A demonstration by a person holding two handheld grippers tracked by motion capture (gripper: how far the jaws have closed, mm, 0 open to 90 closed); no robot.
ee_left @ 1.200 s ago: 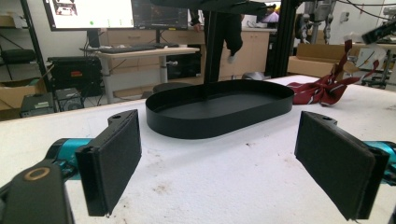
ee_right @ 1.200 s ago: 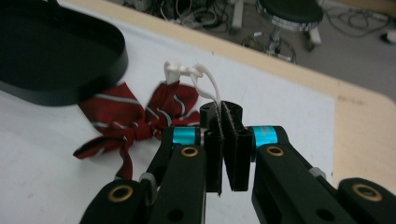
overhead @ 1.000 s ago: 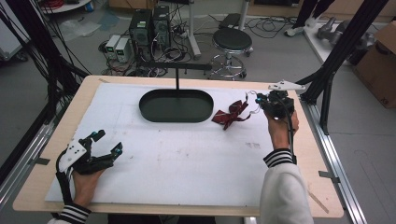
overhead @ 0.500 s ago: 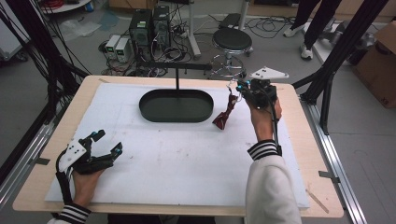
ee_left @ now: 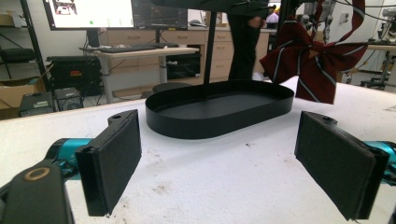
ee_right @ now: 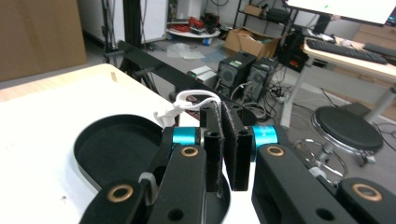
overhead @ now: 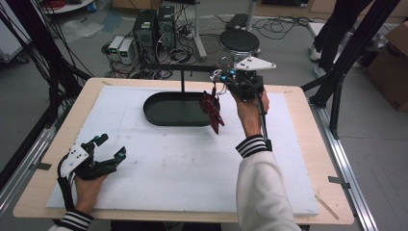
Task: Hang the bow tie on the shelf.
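Striped bow tie (overhead: 212,108), dark red with thin pale lines, hangs in the air from my right tool (overhead: 230,79), which I hold raised over the far right part of the counter (overhead: 298,125). The tie dangles beside the right end of a black oval tray (overhead: 159,115); from the left gripper view it shows at the upper right (ee_left: 310,60), above and just past the tray's rim (ee_left: 219,123). My right tool's jaws are pressed almost flat together, and a white elastic loop (ee_right: 194,100) pokes out above their tips; I cannot tell exactly how the loop joins the tie. A thin black post (overhead: 182,84) rises from the tray to a dark horizontal bar (overhead: 178,68) above it.

My left tool (overhead: 109,149) rests low at the near left of the counter on the white mat (overhead: 168,168), jaws spread wide apart and holding nothing, their black pads (ee_left: 114,161) facing the tray.

Beyond the far edge of the counter stand computer towers (overhead: 154,26) and a round black stool (overhead: 239,41).
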